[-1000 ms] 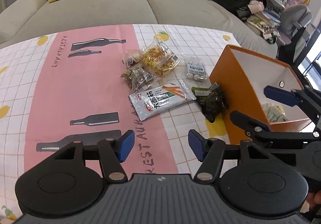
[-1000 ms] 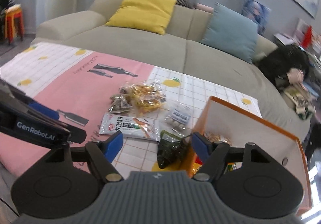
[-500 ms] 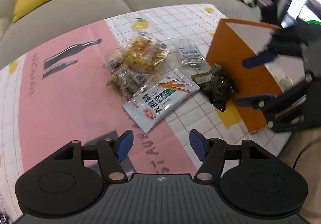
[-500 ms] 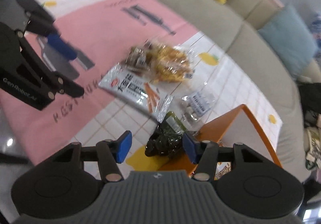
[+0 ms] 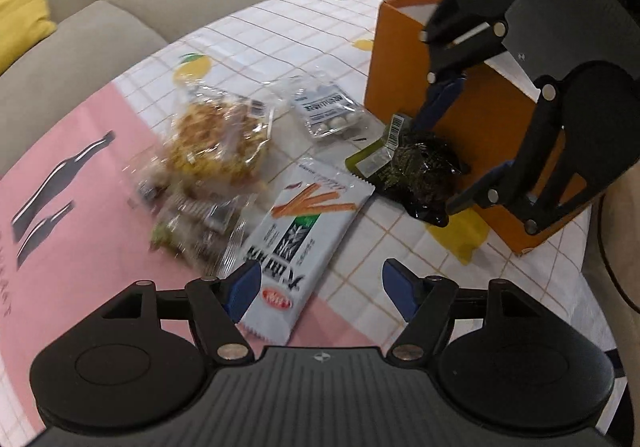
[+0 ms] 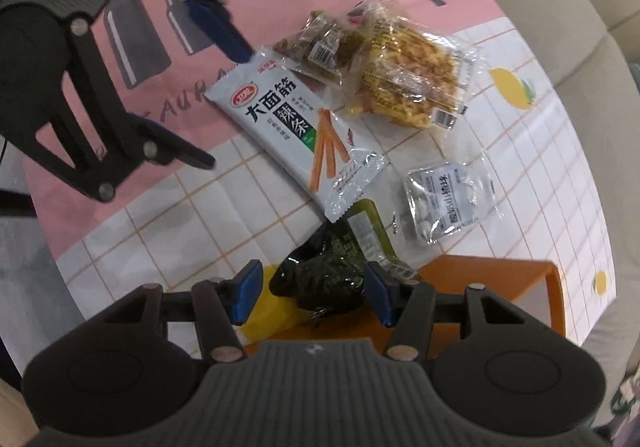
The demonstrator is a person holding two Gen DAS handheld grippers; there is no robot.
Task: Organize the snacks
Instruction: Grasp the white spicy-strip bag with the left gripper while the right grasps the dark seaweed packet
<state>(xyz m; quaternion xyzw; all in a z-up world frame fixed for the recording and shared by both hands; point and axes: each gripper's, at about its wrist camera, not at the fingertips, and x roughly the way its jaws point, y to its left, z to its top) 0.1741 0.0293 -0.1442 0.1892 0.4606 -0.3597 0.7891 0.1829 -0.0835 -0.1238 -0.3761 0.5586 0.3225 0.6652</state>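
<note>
The white snack packet (image 6: 298, 127) bears large dark characters "大面筋" and, on a green panel, "辣条"; the pink cloth (image 6: 192, 95) on the worktop shows the letters "AUR"; the small clear packet's (image 6: 450, 203) label is too blurred to read.

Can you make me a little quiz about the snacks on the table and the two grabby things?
1. True or false: the dark green packet lies beside the orange box.
2. Which snack is the left gripper above: A) white spicy-strip packet, B) clear bag of white balls?
3. Fill in: the right gripper has the ____ packet between its fingers.

Key: 1 true; 2 A; 3 dark green.
</note>
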